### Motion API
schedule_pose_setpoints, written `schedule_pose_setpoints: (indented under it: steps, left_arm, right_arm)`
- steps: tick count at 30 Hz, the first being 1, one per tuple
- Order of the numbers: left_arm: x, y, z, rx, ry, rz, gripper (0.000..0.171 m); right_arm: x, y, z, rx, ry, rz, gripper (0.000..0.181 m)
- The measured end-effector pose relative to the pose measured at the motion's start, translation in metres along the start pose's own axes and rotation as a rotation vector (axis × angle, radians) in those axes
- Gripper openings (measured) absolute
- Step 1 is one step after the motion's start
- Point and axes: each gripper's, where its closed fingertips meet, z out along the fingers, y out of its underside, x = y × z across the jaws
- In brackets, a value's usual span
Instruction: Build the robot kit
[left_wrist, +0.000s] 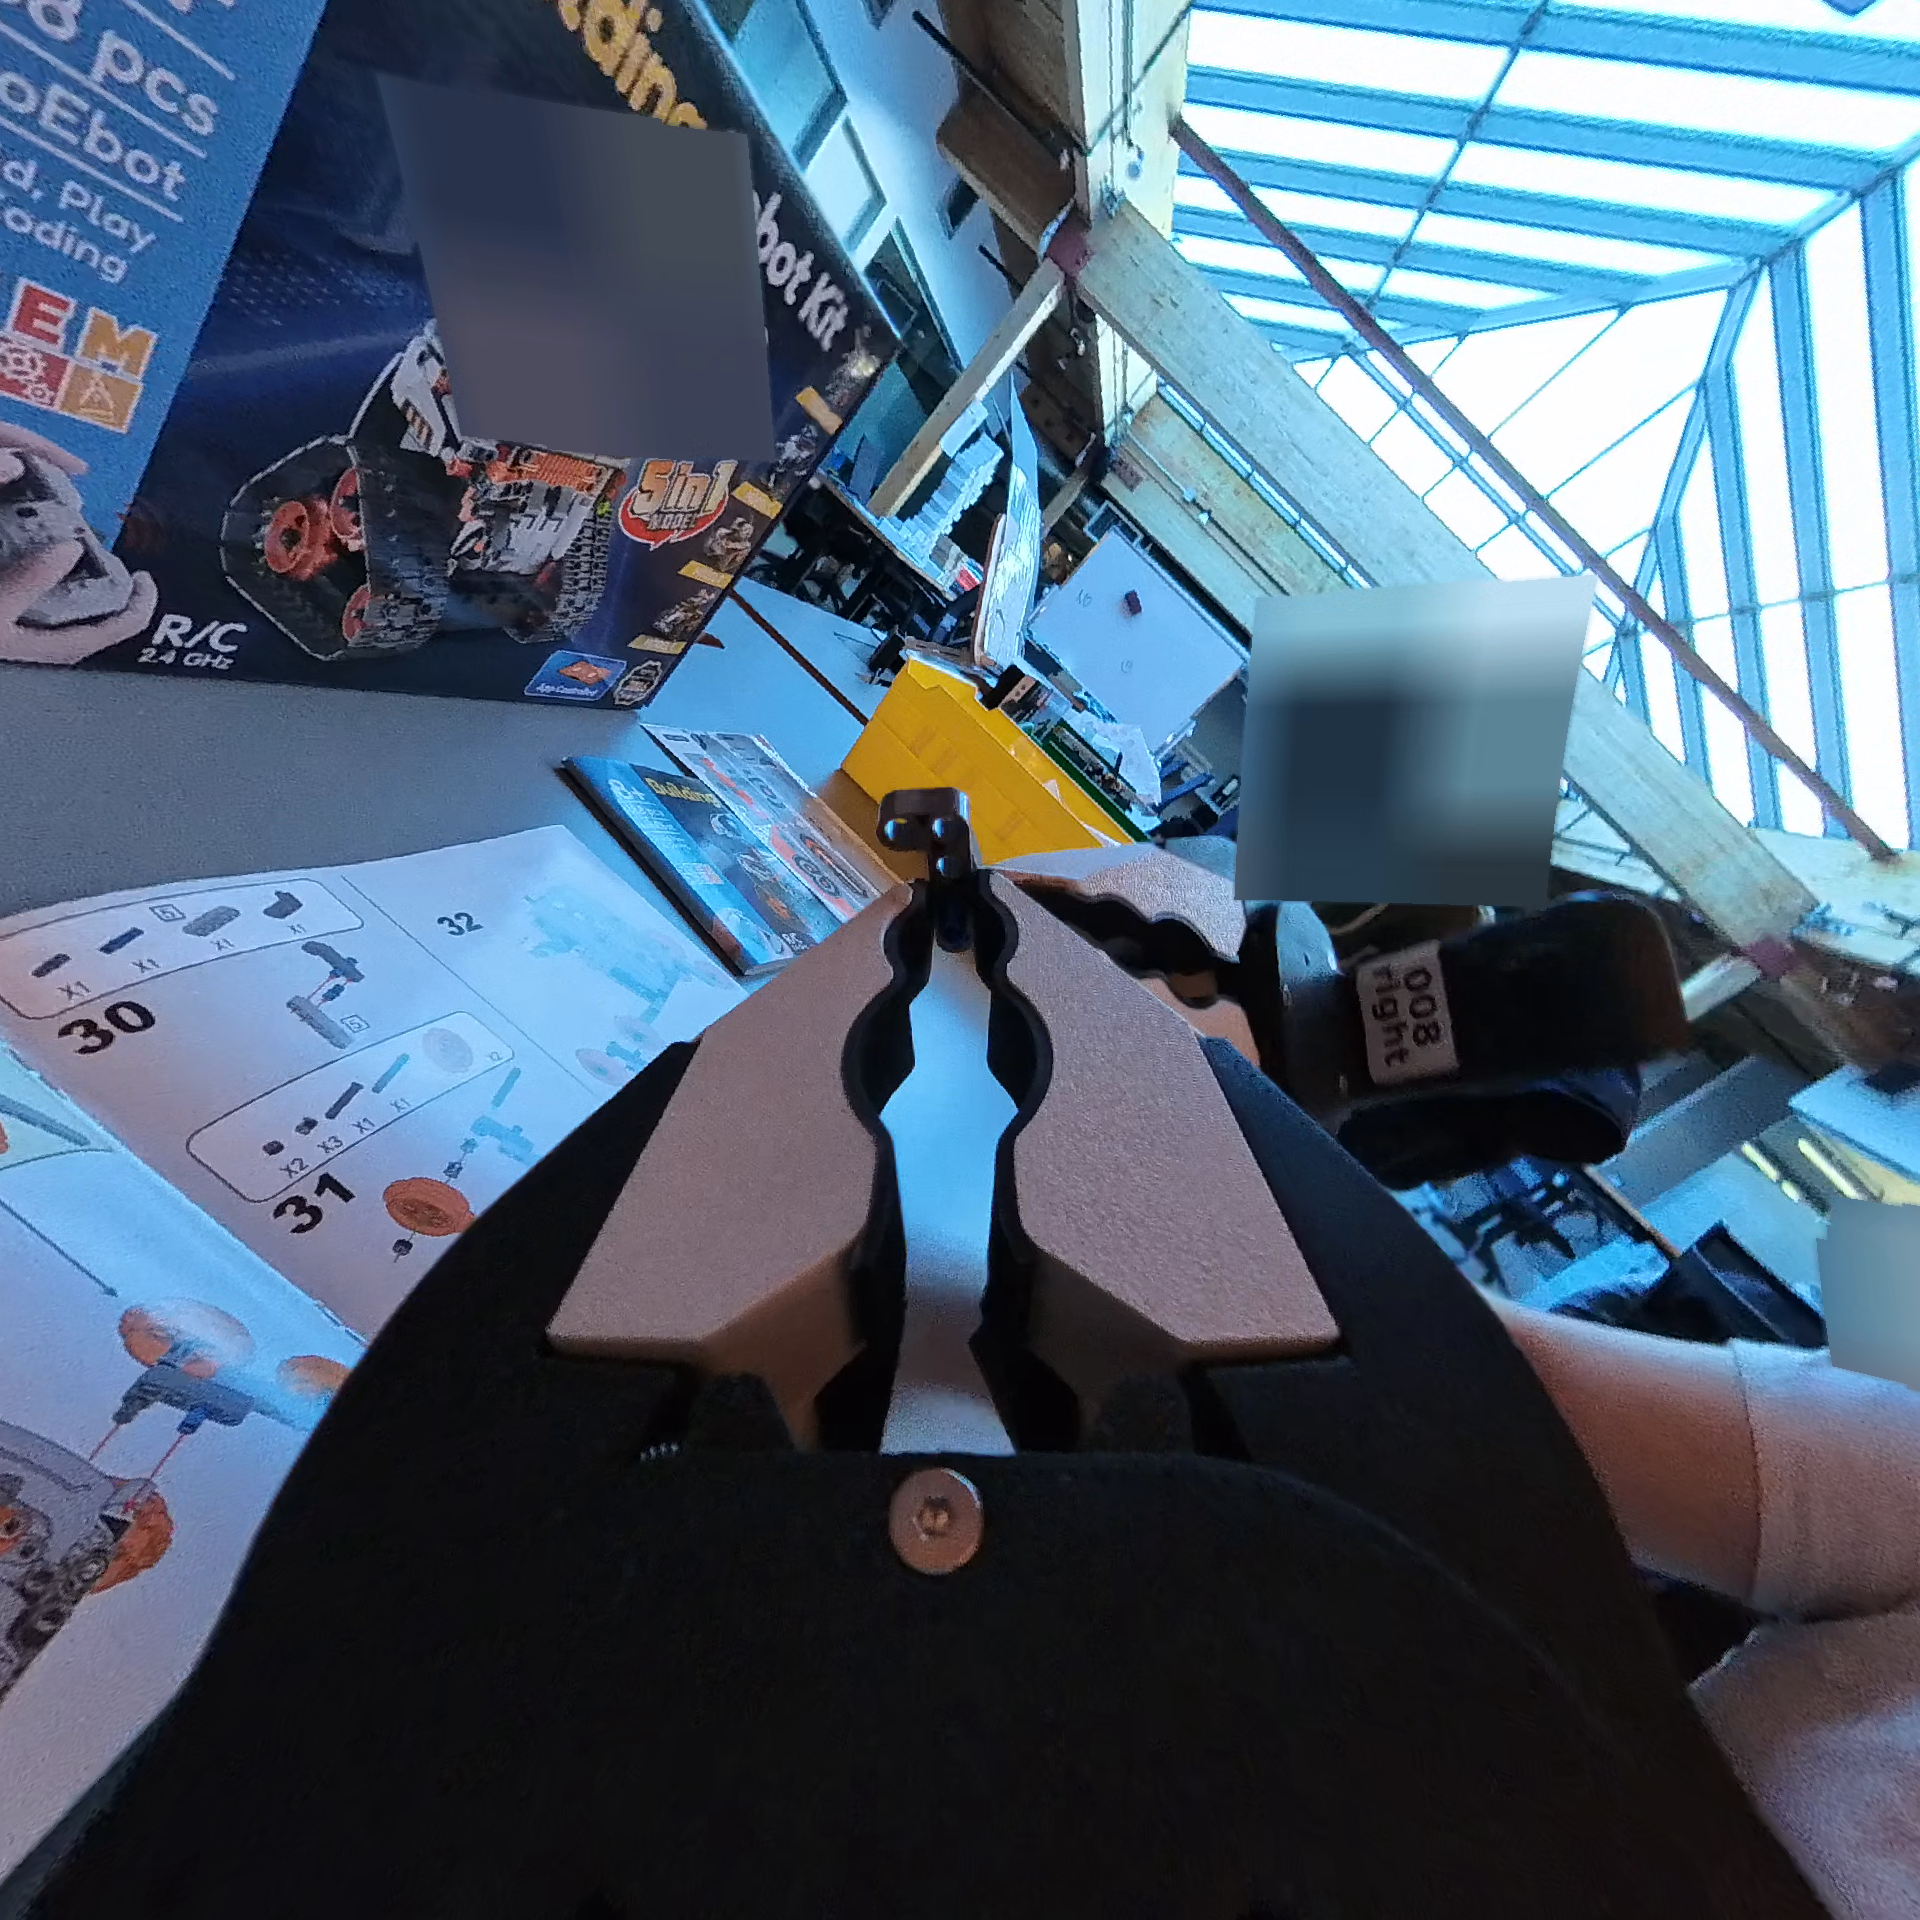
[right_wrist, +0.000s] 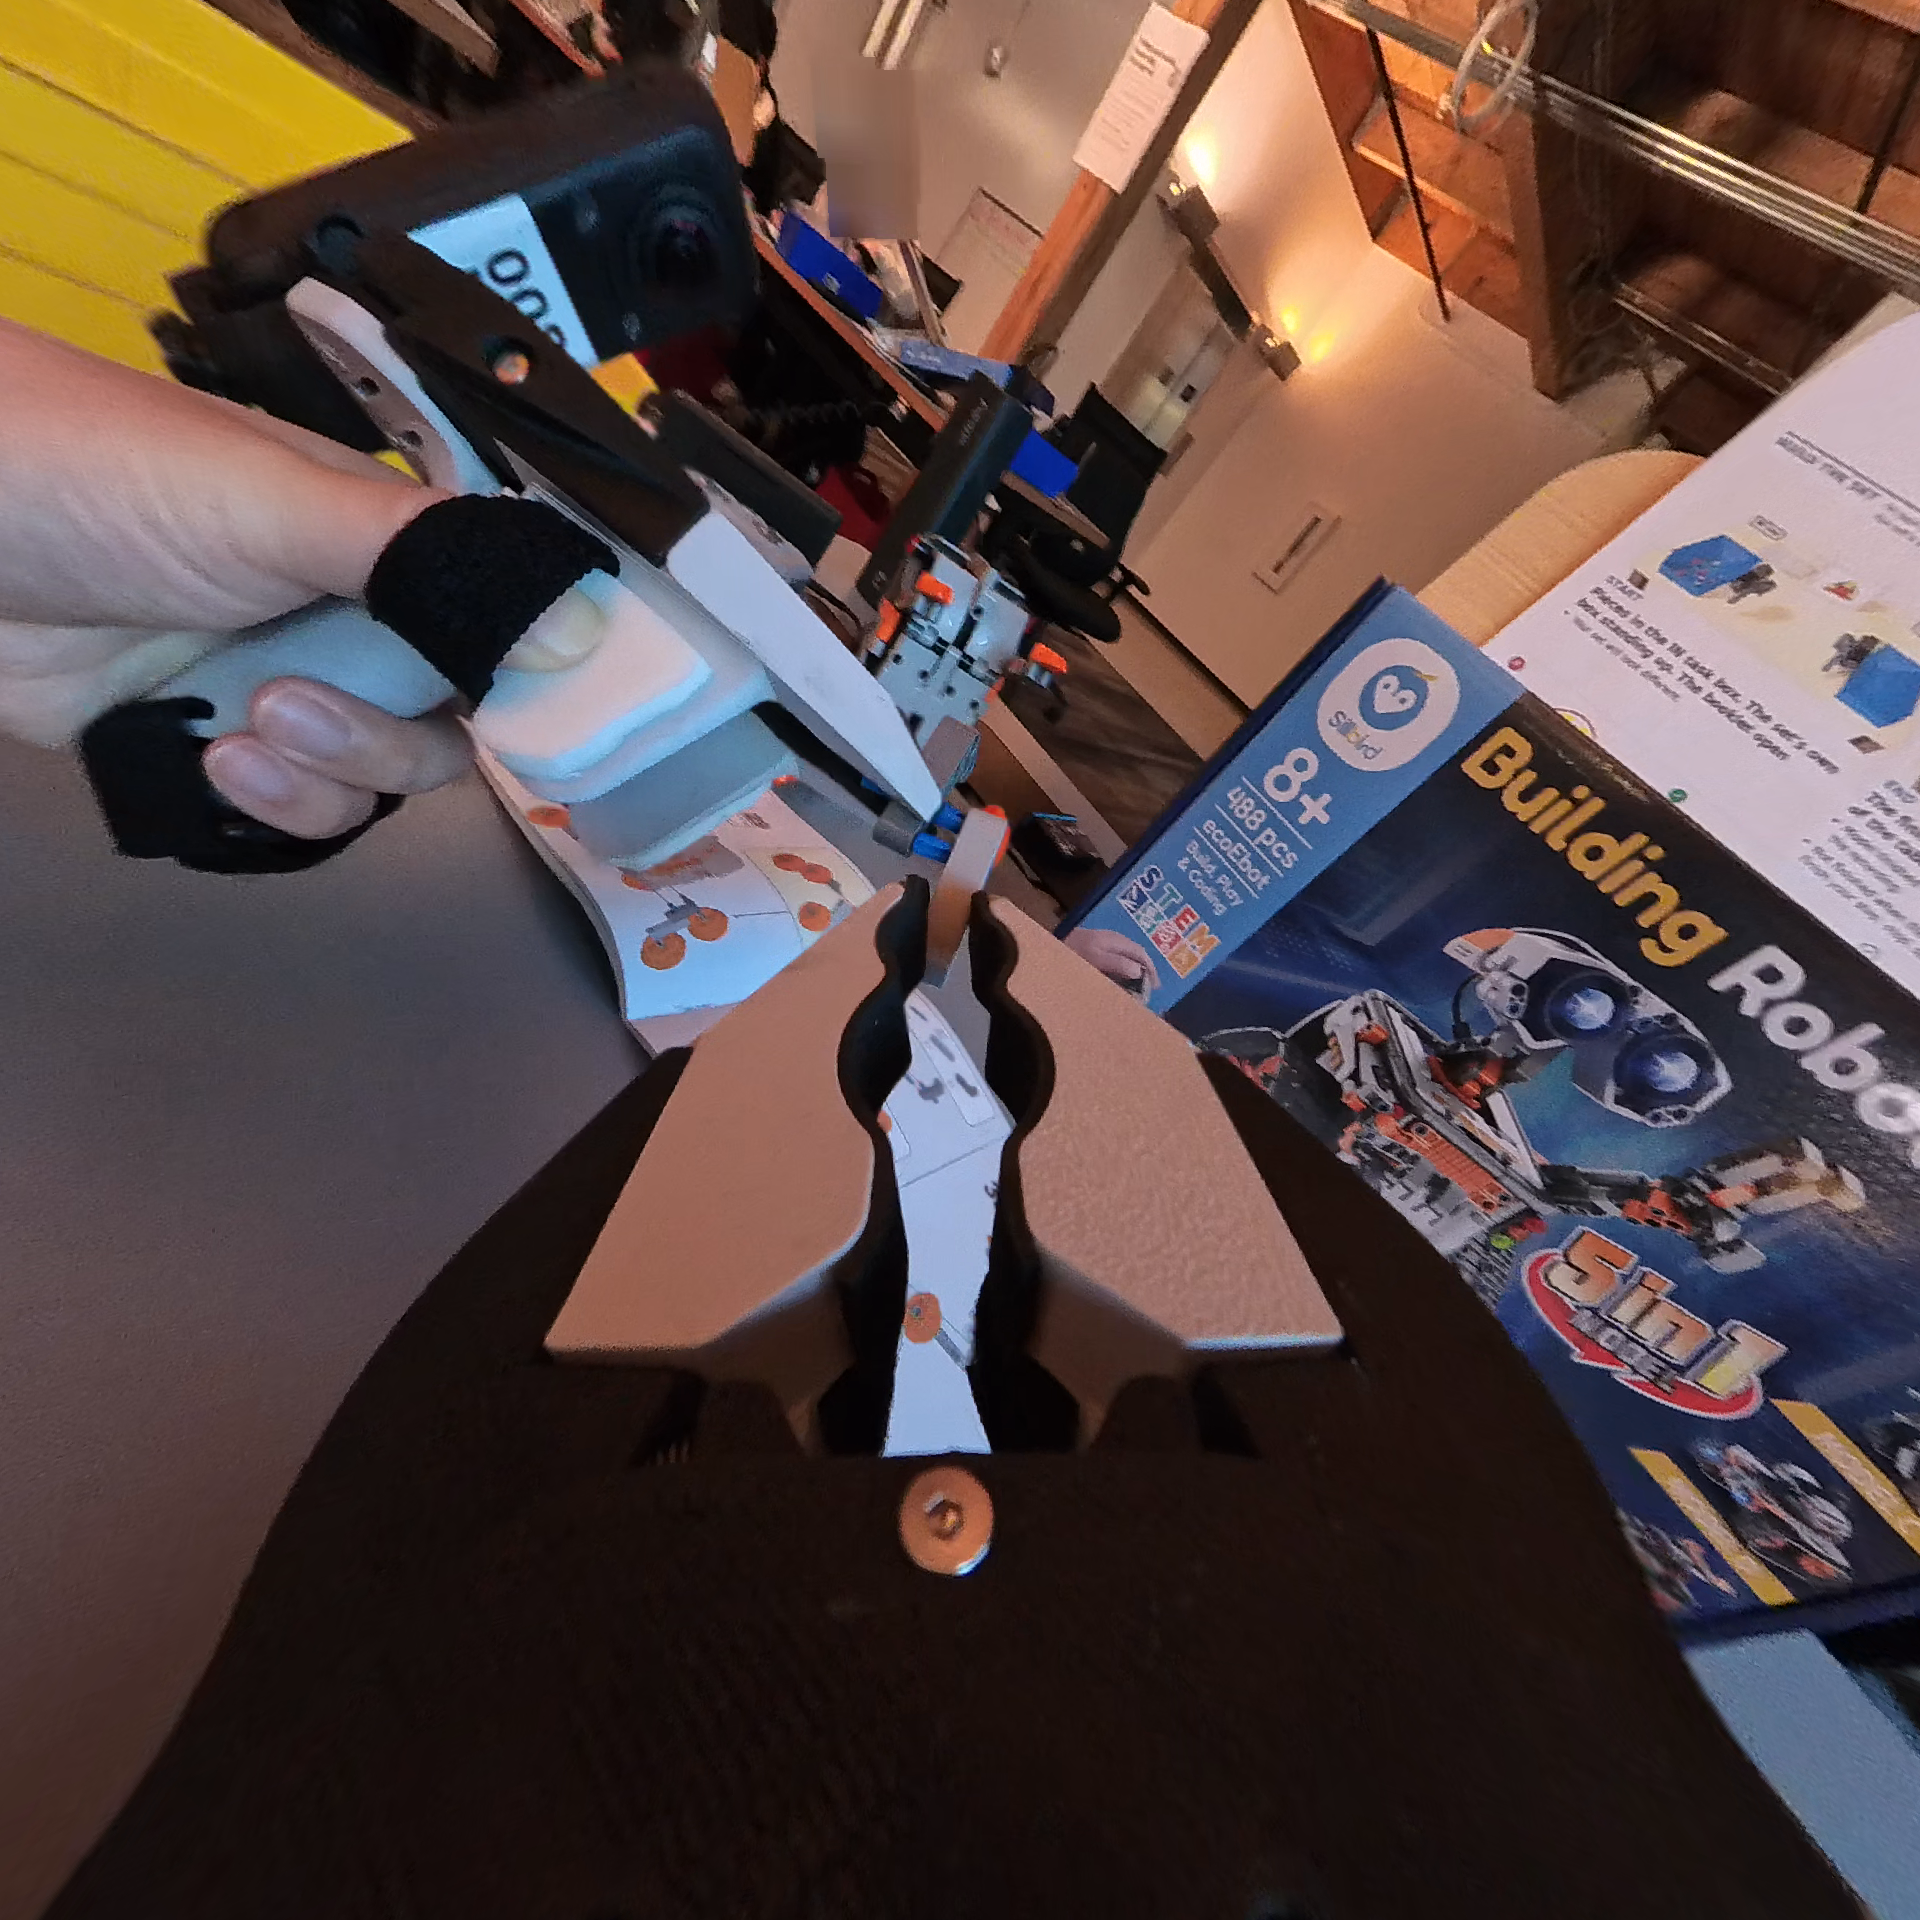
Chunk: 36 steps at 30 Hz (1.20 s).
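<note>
My left gripper is shut on a small dark grey connector piece with holes, held up off the grey table; a blue pin shows between the pads. My right gripper is shut on a flat white-and-orange wheel-like piece. The left gripper shows in the right wrist view, its tip with the grey and blue part almost touching the wheel piece. The right gripper's body with a label shows in the left wrist view. A half-built grey and orange model stands behind.
An open instruction booklet lies on the table under both grippers. The blue kit box stands behind it, also in the right wrist view. Thin booklets and a yellow bin are farther back. A person's hand holds the left gripper. My two grippers' fingertips are within a few centimetres of each other.
</note>
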Motion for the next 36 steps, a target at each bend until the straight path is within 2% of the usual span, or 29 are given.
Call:
schedule_pose_setpoints:
  steps: [7,11,16,21,29,36]
  left_arm:
    - [0.005,0.010,-0.004,-0.112,0.041,0.021,0.004]
    - [0.002,0.012,-0.005,-0.133,0.031,0.023,0.005]
    - [0.001,0.009,-0.003,-0.087,0.020,0.006,0.004]
    - [-0.003,0.001,0.002,-0.003,-0.038,0.035,0.005]
    - [-0.002,0.002,0.003,0.005,0.022,-0.069,0.005]
    - [0.000,-0.001,0.004,0.030,0.006,-0.022,0.005]
  right_arm:
    - [-0.008,0.002,-0.007,0.030,-0.129,0.025,0.006]
    - [-0.010,0.004,-0.006,0.018,-0.131,0.007,0.006]
    - [-0.005,0.004,-0.005,0.028,-0.106,0.048,0.006]
    - [0.001,0.006,0.002,0.001,-0.019,0.115,0.006]
    - [0.002,0.007,0.000,0.005,-0.016,0.098,0.006]
    - [0.004,0.004,-0.001,-0.012,0.018,0.141,0.006]
